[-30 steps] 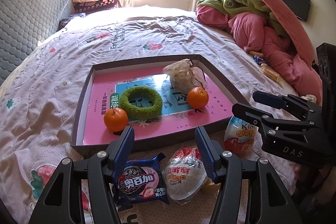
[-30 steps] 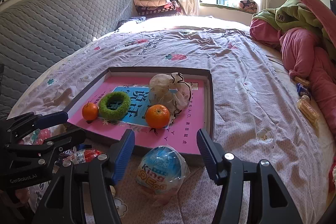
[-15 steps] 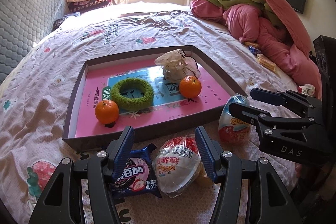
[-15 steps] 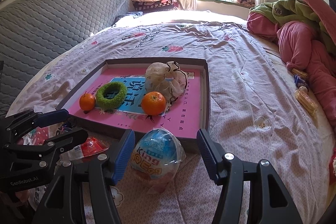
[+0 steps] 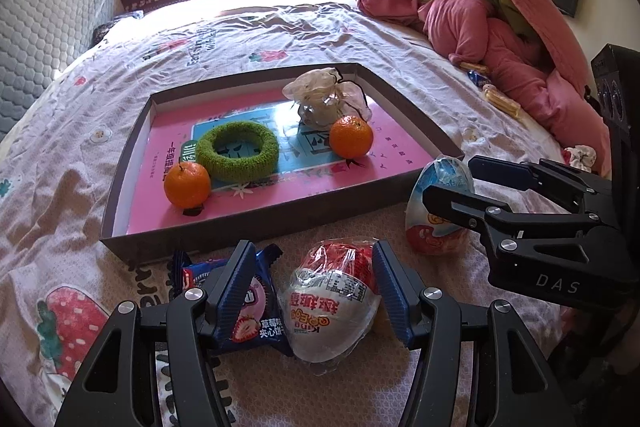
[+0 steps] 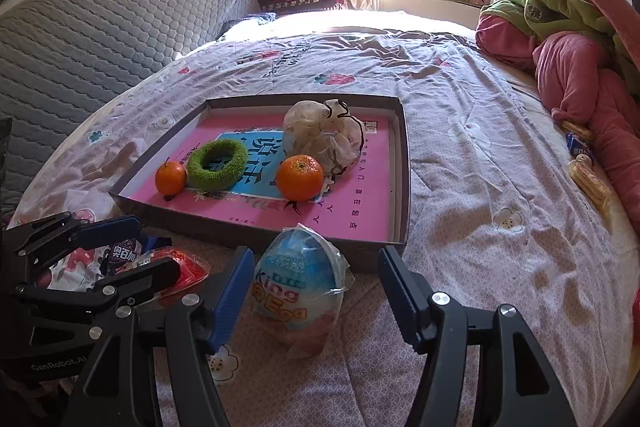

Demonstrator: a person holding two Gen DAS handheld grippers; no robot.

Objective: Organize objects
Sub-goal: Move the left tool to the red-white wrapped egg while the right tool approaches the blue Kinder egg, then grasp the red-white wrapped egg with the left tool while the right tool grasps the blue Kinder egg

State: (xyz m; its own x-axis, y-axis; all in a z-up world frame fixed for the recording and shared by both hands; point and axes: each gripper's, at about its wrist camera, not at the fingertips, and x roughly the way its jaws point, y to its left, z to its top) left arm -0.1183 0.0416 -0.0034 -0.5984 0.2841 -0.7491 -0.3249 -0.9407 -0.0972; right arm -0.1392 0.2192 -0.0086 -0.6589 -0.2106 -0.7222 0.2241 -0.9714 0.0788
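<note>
A brown tray with a pink floor lies on the bed. It holds two oranges, a green ring and a clear plastic bag. My left gripper is open around a red and white wrapped egg, with a blue cookie packet beside it. My right gripper is open around a blue wrapped egg just in front of the tray. The right gripper also shows in the left wrist view.
The bed is covered by a floral sheet. A pile of pink and green bedding lies at the right, with small snack packets beside it. A grey padded headboard stands at the left.
Both grippers have moved forward and down, so each egg now sits deeper between its open fingers. Nothing has been taken hold of.
</note>
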